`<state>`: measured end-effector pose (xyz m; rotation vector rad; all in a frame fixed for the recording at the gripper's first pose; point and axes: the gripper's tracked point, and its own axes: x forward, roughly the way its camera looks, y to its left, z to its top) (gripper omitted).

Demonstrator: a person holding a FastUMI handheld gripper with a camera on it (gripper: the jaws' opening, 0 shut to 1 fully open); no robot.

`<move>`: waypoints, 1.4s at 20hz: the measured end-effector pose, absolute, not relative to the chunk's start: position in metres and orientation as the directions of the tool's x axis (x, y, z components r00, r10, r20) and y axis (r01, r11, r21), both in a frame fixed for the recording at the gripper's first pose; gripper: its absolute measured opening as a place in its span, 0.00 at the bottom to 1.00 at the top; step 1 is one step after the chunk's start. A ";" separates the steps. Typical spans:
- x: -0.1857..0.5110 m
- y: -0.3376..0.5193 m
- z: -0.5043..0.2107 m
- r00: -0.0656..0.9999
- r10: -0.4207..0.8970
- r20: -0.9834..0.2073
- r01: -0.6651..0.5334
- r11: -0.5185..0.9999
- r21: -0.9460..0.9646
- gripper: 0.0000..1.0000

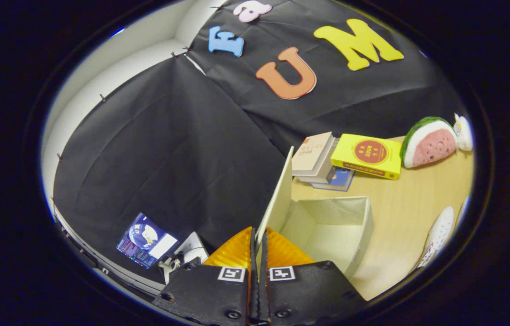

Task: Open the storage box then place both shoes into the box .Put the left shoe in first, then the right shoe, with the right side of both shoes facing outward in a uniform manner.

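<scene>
The tongs (pixel 258 246) are closed almost completely, both fingers pressing on the thin edge of the pale cream flat lid (pixel 277 199) of the storage box, which stands raised on edge between them and runs straight ahead from the fingertips. Just ahead and to the right of the fingers sits the open pale cream rectangular cardboard-like storage box (pixel 354 226), its inside bare, so the opening step looks nearly done and no shoe is in yet. The lid looks light and stiff but thin; it would probably flex or slip if pinched only at a corner, so the hold on its free edge, near the middle, seems the sound one, and it should be swung gently so the light box does not slide on the light wooden tabletop (pixel 404 213). Further right of the fingers, near the box but apart from it, lies a white sneaker with coloured marks (pixel 438 235), only partly seen; which shoe it is I cannot tell. A sneaker is likely light, soft in the upper and firmer at the heel and collar, so the heel rim should be the best place to take it. Beyond the box lie a stack of books (pixel 316 158), a yellow book (pixel 368 156) and a plush watermelon slice (pixel 429 142).
</scene>
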<state>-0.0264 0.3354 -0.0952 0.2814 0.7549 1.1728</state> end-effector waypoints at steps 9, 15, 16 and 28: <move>-0.055 0.418 -0.074 0.344 0.855 -0.390 -0.858 0.454 0.239 0.63; -0.037 0.394 -0.069 0.500 0.785 -0.365 -0.781 0.591 0.200 0.93; -0.030 0.384 -0.065 0.541 0.762 -0.355 -0.759 0.625 0.182 0.96; 0.001 0.203 -0.072 0.817 0.451 -0.360 -0.449 0.889 0.096 0.99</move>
